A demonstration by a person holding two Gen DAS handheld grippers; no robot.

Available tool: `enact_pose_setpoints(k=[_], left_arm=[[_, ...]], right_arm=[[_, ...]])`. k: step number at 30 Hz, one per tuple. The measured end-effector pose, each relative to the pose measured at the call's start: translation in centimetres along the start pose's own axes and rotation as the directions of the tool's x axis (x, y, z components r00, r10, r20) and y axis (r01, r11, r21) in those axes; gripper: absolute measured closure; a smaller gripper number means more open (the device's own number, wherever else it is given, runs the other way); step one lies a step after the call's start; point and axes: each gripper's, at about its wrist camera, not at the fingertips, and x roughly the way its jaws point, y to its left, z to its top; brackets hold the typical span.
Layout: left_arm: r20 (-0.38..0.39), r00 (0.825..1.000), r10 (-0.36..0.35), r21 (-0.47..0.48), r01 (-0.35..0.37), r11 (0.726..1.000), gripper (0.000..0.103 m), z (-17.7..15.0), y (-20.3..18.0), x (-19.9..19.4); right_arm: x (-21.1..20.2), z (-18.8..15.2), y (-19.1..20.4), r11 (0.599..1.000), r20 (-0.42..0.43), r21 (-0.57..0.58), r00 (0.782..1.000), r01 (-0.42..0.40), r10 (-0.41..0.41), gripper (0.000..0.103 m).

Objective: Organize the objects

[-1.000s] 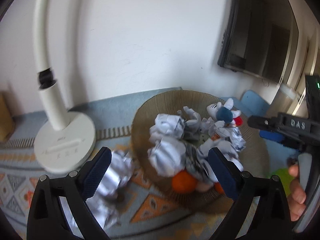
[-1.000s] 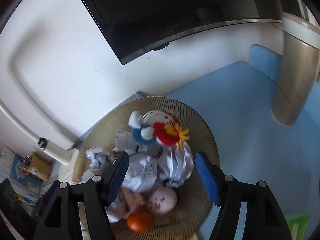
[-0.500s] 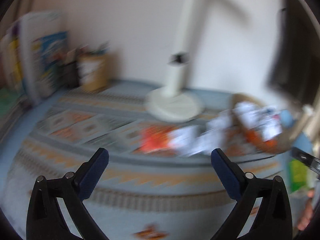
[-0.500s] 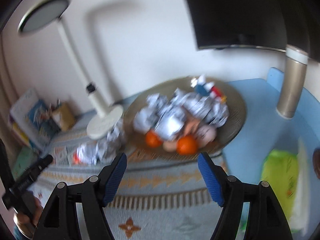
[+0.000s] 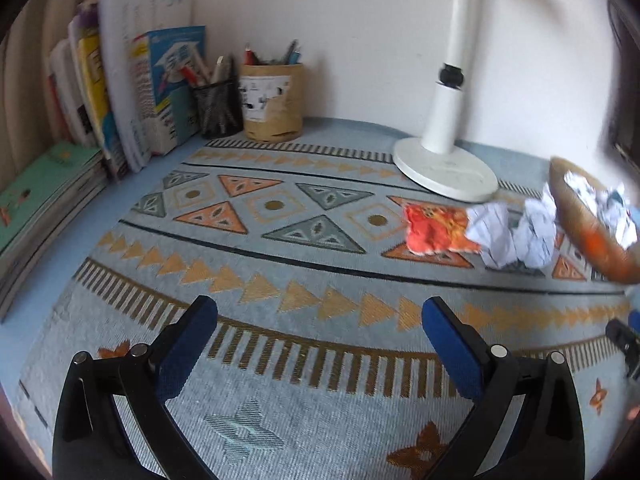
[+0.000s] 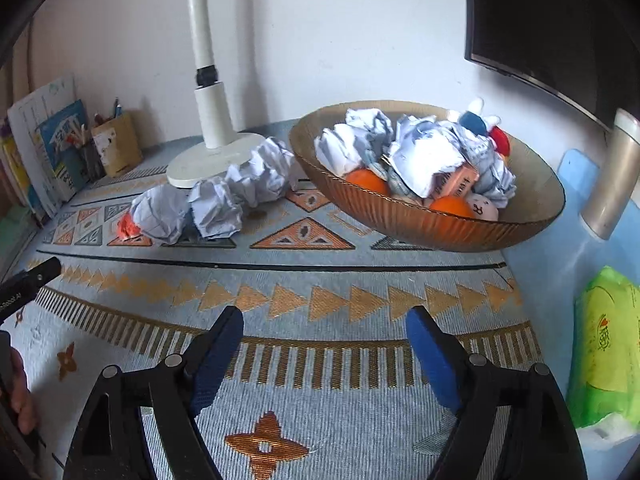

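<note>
Left wrist view
- Left gripper [image 5: 319,315]: black frame with blue pads, jaws spread as wide as they go, nothing between them, hanging over the bare patterned mat.
- Mat: pale blue woven mat with orange triangles [image 5: 280,240] covering the desk.
- Loose items: a crumpled orange-red wrapper [image 5: 434,230] lies on the mat, touching a clump of crumpled white paper balls [image 5: 516,236] to its right.
- Bowl: amber ribbed glass bowl [image 5: 580,224] at the right edge, blurred, just beside the paper clump.
- Lamp: white desk lamp with round base [image 5: 446,170] behind the wrapper.
- Back corner: tan pen cup [image 5: 272,102], black mesh pen holder [image 5: 218,110], upright books [image 5: 132,88] against the wall.

Right wrist view
- Right gripper [image 6: 325,326]: same black frame and blue pads, jaws opening, empty, above the mat.
- Bowl contents: the bowl [image 6: 440,224] holds crumpled paper [image 6: 424,152], two orange fruits [image 6: 366,182], a small white-and-blue plush toy [image 6: 476,122] and a pale egg-shaped toy [image 6: 484,208].
- Loose paper: three paper balls [image 6: 224,196] in a row between the lamp base [image 6: 208,160] and the bowl; the orange wrapper [image 6: 128,226] peeks out at their left end.
- Right side: green tissue pack [image 6: 604,352] on the blue desk surface, metallic flask [image 6: 614,184] behind it, dark monitor [image 6: 552,24] on the wall.
- Left edge: part of the left gripper and the person's hand [image 6: 18,396].
</note>
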Motion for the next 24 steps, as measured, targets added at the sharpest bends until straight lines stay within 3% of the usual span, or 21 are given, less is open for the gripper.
enact_pose_setpoints(k=[8,11,13,14,17,19,22,24], left_arm=[[-0.063,0.998,0.002,0.041,0.0,0.999,0.001,-0.2,-0.8,0.7],[-0.101,0.993,-0.057,0.123,0.069,0.99,0.001,0.2,-2.0,1.0],[-0.088,0.99,-0.106,0.161,0.119,0.98,0.001,0.9,-2.8,0.7],[-0.075,0.988,-0.136,0.189,0.148,0.971,0.001,1.4,-3.3,0.5],[-0.064,0.967,-0.246,0.309,0.254,0.917,0.001,3.5,-5.9,1.0],[-0.082,0.957,-0.278,0.363,0.288,0.886,0.001,4.5,-7.4,2.1],[-0.088,0.947,-0.31,0.413,0.317,0.854,0.002,5.4,-9.1,3.3],[-0.067,0.939,-0.338,0.43,0.333,0.839,0.007,5.8,-10.0,3.7]], right_arm=[[0.0,0.1,0.1,1.0,-0.001,-0.007,1.0,-0.007,0.007,0.02],[0.8,0.5,0.1,1.0,-0.053,-0.005,0.998,-0.023,0.023,0.02],[1.2,1.1,0.1,0.996,-0.085,0.03,0.993,-0.084,0.086,0.02],[1.4,1.7,0.2,0.988,-0.102,0.066,0.984,-0.141,0.147,0.02],[2.4,4.5,1.6,0.972,-0.124,0.102,0.967,-0.212,0.224,0.02],[3.4,5.8,2.5,0.966,-0.146,0.119,0.959,-0.229,0.245,0.02],[5.6,7.7,2.9,0.927,-0.158,0.221,0.927,-0.302,0.34,0.023],[6.8,8.7,3.2,0.921,-0.144,0.244,0.927,-0.305,0.345,0.023]])
